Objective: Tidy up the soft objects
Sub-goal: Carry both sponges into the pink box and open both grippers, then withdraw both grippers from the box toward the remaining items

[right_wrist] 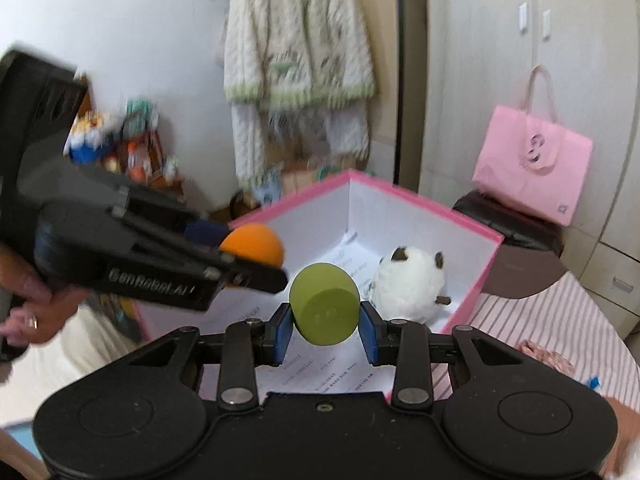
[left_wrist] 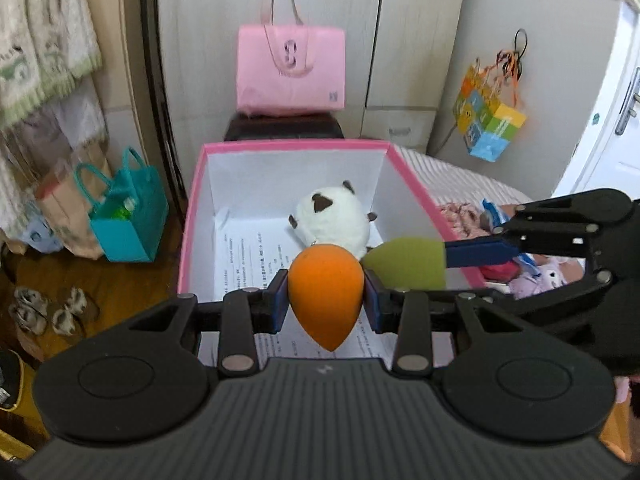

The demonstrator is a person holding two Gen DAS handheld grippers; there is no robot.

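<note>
My left gripper [left_wrist: 326, 294] is shut on an orange teardrop sponge [left_wrist: 326, 288], held over the open pink-rimmed white box [left_wrist: 280, 146]. My right gripper [right_wrist: 325, 326] is shut on a green sponge [right_wrist: 325, 304], also above the box [right_wrist: 420, 204]. In the left wrist view the green sponge [left_wrist: 406, 264] sits just right of the orange one, nearly touching. The orange sponge [right_wrist: 252, 246] shows in the right wrist view too. A white plush toy [left_wrist: 330, 222] lies inside the box on printed paper; it also shows in the right wrist view [right_wrist: 408, 284].
A pink tote bag [left_wrist: 290, 72] stands on a dark stool behind the box. A teal bag [left_wrist: 128, 216] sits on the floor at left. More plush toys [left_wrist: 536, 276] lie on the striped bed cover [right_wrist: 532, 320] to the right. A knit cardigan [right_wrist: 296, 40] hangs on the wall.
</note>
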